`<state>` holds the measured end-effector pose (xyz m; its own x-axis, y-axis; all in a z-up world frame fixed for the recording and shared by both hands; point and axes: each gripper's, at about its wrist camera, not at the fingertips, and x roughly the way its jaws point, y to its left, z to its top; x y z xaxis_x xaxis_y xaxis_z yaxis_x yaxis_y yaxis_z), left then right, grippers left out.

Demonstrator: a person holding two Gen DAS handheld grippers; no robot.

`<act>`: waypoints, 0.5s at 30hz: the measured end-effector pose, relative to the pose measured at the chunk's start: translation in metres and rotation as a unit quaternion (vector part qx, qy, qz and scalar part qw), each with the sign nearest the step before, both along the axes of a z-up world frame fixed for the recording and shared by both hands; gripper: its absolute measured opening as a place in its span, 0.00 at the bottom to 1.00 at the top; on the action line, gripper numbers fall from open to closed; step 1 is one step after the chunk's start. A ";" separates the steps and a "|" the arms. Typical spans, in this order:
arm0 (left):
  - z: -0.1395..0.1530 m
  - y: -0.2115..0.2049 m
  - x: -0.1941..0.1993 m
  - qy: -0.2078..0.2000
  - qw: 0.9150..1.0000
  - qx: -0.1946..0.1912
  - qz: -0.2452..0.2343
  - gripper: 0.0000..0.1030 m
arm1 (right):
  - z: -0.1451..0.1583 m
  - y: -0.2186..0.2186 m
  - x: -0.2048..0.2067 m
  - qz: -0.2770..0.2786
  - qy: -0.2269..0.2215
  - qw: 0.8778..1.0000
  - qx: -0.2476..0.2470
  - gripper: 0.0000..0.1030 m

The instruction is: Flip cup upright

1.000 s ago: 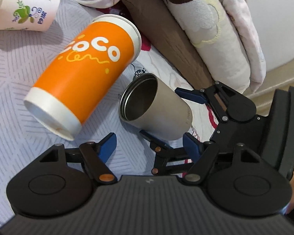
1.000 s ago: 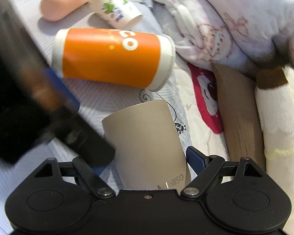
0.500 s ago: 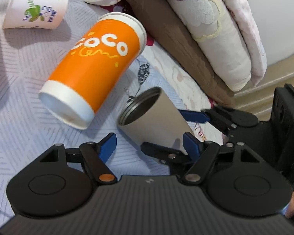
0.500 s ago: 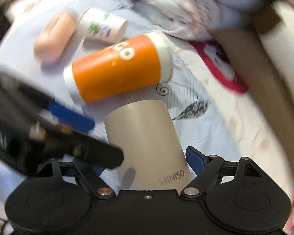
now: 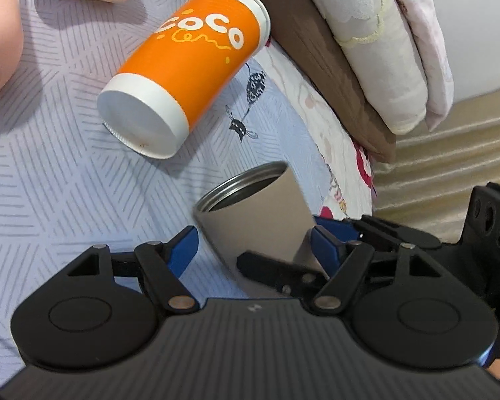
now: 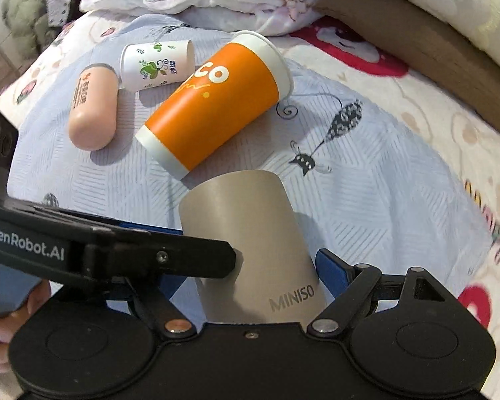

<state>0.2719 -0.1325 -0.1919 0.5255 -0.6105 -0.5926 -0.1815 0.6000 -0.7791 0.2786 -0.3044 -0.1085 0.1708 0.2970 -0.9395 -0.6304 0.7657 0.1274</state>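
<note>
A beige metal MINISO cup [image 6: 250, 240] sits between the fingers of my right gripper [image 6: 246, 266], which is shut on its lower body and holds it tilted, open end away from the camera. In the left wrist view the same cup [image 5: 256, 220] shows its steel rim pointing up and left. My left gripper [image 5: 253, 246] is open, its blue pads on either side of the cup, not pressing it. The left gripper's finger [image 6: 150, 256] crosses in front of the cup in the right wrist view.
An orange COCO paper cup [image 5: 190, 66] lies on its side on the grey patterned bedsheet [image 5: 66, 173]. A small white printed cup [image 6: 156, 65] and a pink capsule-shaped case [image 6: 91, 110] lie beyond it. Pillows and blankets [image 5: 376, 43] pile up at the back right, near the bed edge.
The right gripper has lifted and tilted the metal cup from lying on its side toward upright. The left gripper has closed in around it, still open.
</note>
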 end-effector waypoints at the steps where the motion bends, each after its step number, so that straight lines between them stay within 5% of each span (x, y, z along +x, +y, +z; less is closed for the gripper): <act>1: 0.000 0.001 -0.001 0.005 1.000 0.001 -0.006 0.69 | 0.000 0.000 -0.003 -0.003 0.006 1.000 0.001 0.84; 7: -0.003 0.014 -0.022 0.007 1.000 -0.026 -0.011 0.54 | 0.007 0.002 -0.022 -0.045 0.018 0.999 -0.005 0.79; 15: 0.007 0.008 -0.031 0.009 0.999 0.000 -0.034 0.52 | 0.023 0.011 -0.048 -0.031 0.000 0.999 -0.013 0.72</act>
